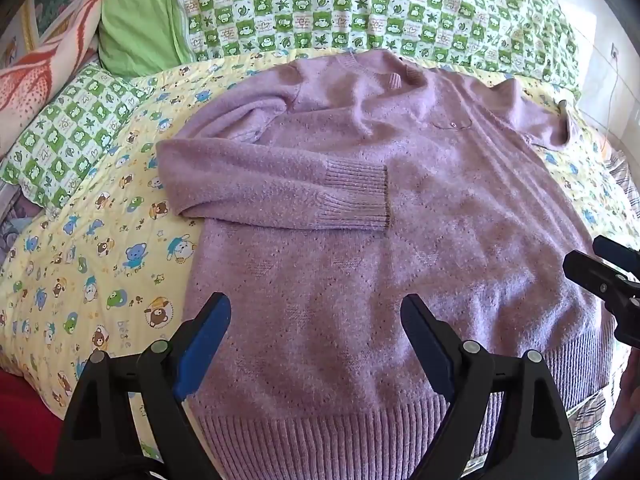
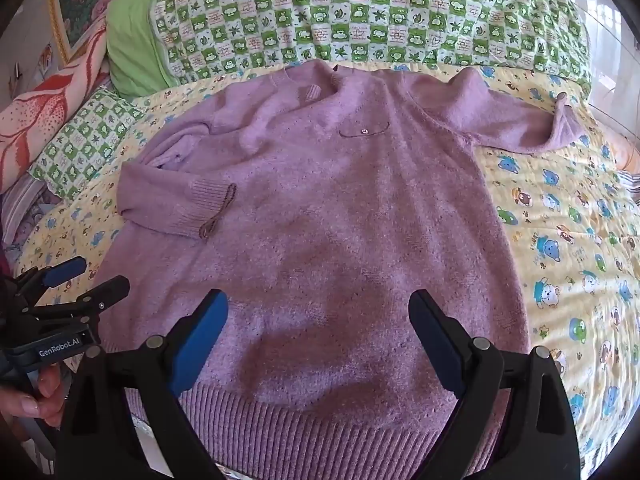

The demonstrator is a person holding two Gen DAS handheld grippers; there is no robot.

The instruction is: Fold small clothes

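Cartoon bedspread [image 2: 560, 240], lilac sweater [image 2: 320, 220] flat, left tool [image 1: 316, 332], right tool [image 2: 318, 328] spread wide

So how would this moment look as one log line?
left tongs open | right tongs open | sweater flat | left sleeve folded | right sleeve out

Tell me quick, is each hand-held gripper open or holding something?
Left hand-held gripper: open, holding nothing, above the purple sweater.
Right hand-held gripper: open, holding nothing, above the same sweater.

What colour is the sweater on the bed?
The sweater is a soft lilac purple, fuzzy knit with ribbed edges. It shows best in the right wrist view.
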